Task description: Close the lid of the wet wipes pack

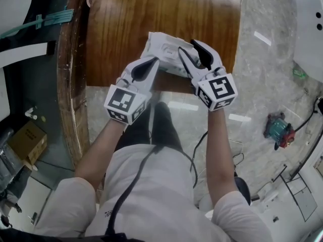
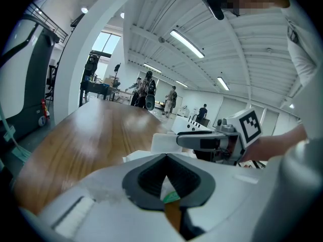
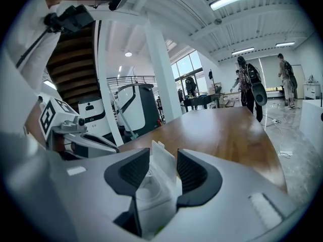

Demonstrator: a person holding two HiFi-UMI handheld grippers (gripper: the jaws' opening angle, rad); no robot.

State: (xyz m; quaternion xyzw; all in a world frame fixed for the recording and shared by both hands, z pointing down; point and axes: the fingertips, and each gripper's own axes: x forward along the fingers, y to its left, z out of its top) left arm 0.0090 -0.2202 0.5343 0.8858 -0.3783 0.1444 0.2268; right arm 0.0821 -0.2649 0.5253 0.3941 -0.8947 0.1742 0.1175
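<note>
A white wet wipes pack (image 1: 162, 48) lies at the near edge of the wooden table (image 1: 131, 24). My left gripper (image 1: 153, 62) is shut on the pack's near left edge; in the left gripper view its jaws meet at the tips (image 2: 165, 157) with a sliver of white and green pack (image 2: 169, 194) pinched behind them. My right gripper (image 1: 192, 51) stands open over the pack's right side. In the right gripper view the flip lid (image 3: 164, 166) stands upright between the jaws (image 3: 162, 161), and neither pad presses on it. The round opening of the pack (image 3: 147, 201) shows below.
The table's near edge (image 1: 166, 87) runs just under both grippers, with my legs and stone floor below. A red and green tool (image 1: 278, 130) lies on the floor at right, a cardboard box (image 1: 28, 141) at left. Several people stand far beyond the table (image 2: 146, 89).
</note>
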